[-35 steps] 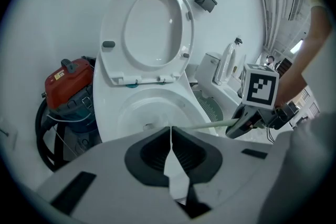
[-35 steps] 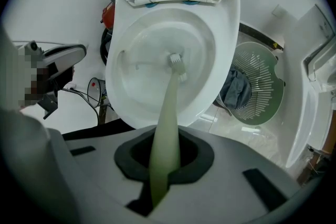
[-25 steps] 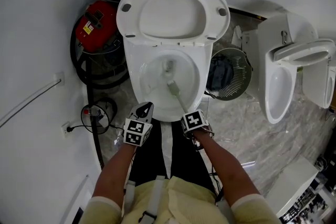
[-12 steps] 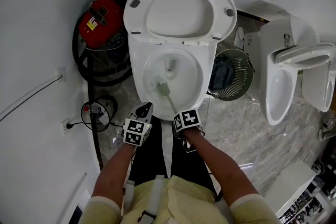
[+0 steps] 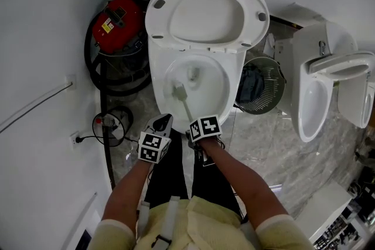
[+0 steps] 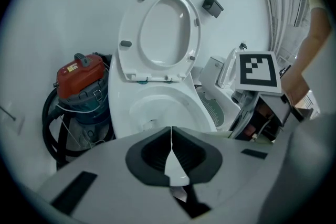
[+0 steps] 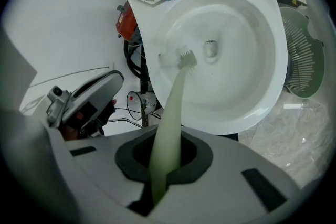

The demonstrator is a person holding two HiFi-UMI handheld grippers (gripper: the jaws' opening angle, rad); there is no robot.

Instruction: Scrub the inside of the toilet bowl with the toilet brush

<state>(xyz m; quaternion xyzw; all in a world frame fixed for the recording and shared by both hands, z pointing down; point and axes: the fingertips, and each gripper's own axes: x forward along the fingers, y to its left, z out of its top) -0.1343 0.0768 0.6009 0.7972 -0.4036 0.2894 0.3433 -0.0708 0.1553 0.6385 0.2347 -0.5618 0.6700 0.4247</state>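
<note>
The white toilet bowl (image 5: 212,93) stands in front of me with its seat and lid (image 5: 206,12) raised. My right gripper (image 5: 194,129) is shut on the pale green handle of the toilet brush (image 5: 186,105) just above the bowl's near rim; its jaws have just been closing tighter on it. The brush head (image 7: 186,57) rests against the bowl's inner wall on the left, beside the drain. My left gripper (image 5: 163,122) hangs shut and empty at the bowl's near left edge. In the left gripper view its jaws (image 6: 171,152) meet with nothing between them.
A red vacuum cleaner (image 5: 117,23) with a black hose stands left of the toilet. A round grilled bin (image 5: 262,86) sits to its right, then a white urinal (image 5: 319,96). A cable and wall socket (image 5: 73,140) lie at the left. My legs are below the grippers.
My right gripper has moved left along the bowl's near rim. The brush head has swept from the middle of the bowl to its left wall. The left gripper has stayed put.
</note>
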